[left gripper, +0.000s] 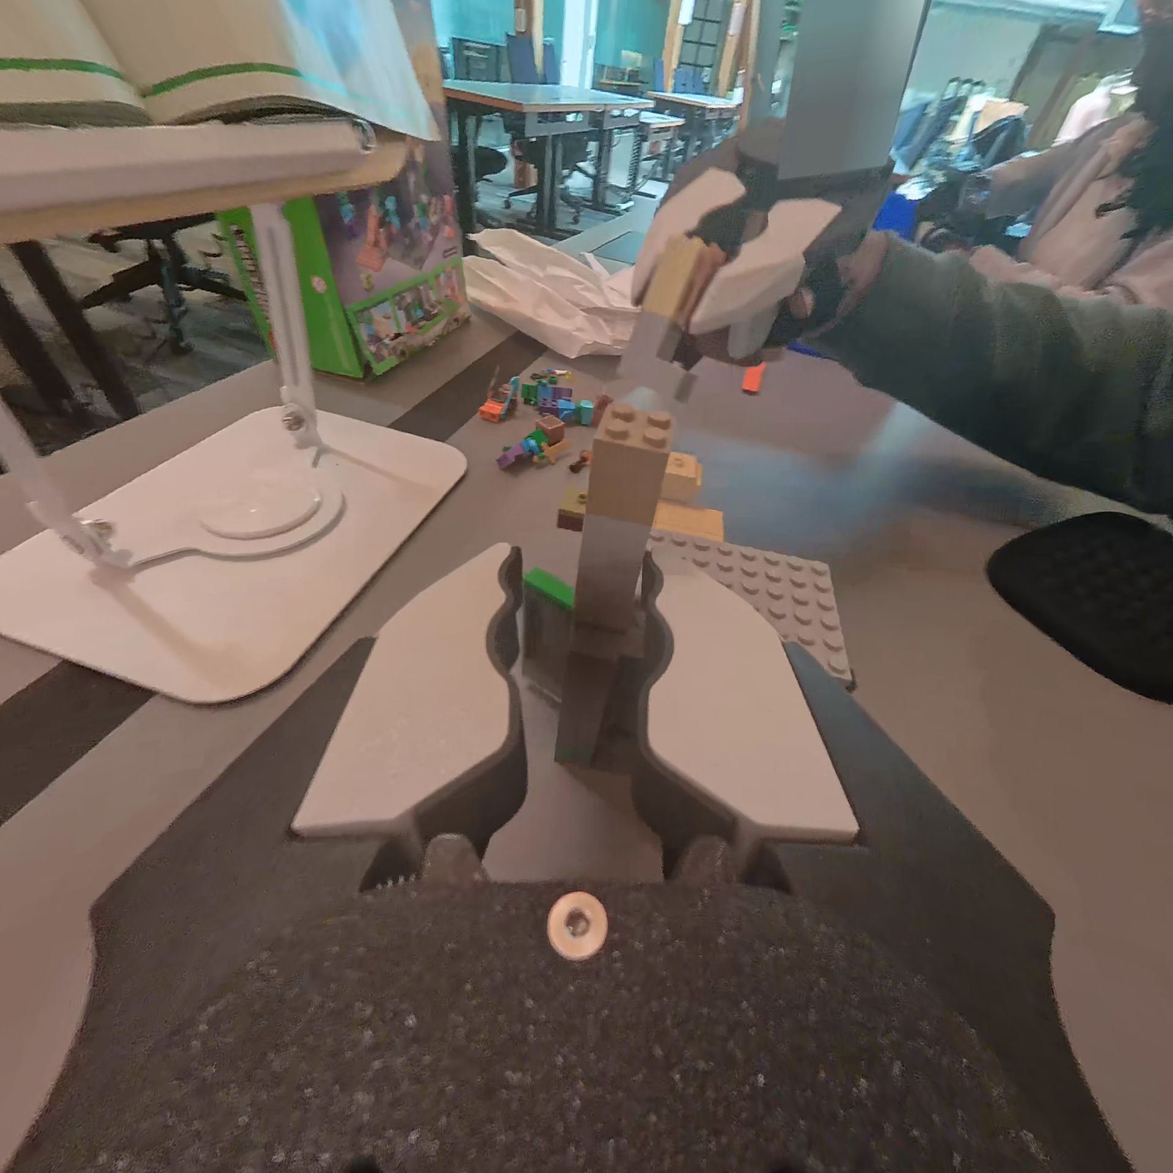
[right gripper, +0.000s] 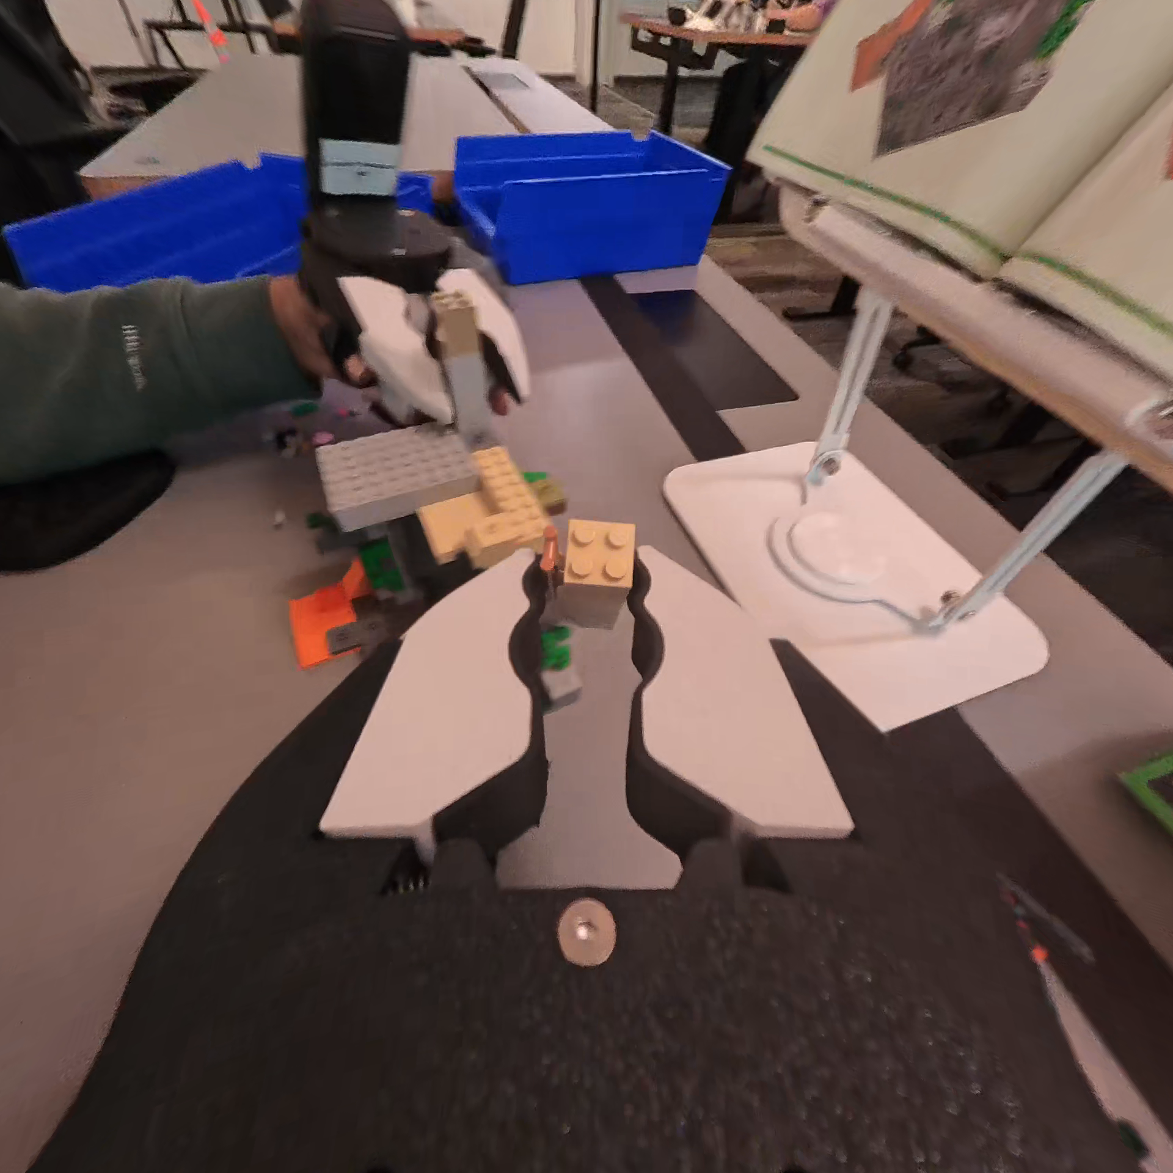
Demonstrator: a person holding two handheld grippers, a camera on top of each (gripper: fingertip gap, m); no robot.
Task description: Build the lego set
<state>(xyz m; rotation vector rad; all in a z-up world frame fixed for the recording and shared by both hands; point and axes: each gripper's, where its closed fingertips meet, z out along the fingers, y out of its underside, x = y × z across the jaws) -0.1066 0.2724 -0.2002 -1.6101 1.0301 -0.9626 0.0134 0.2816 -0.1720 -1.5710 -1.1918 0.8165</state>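
Observation:
In the left wrist view my left gripper is shut on a tall brick column with a tan top, a grey middle and a dark lower part. A green-topped piece sits between the column and the left finger. The right wrist view shows the left gripper holding the column above a grey studded plate. My right gripper is shut on a shorter column topped by a tan two-by-two brick, with a brown stick beside it. The right gripper also shows in the left wrist view, raised above the table.
A white stand base carries an open booklet. A green set box, crumpled white paper and loose small pieces lie behind. Blue bins stand at the far edge. Tan plates and an orange piece adjoin the grey plate. My hands' fingertips stand some 12 cm from each other.

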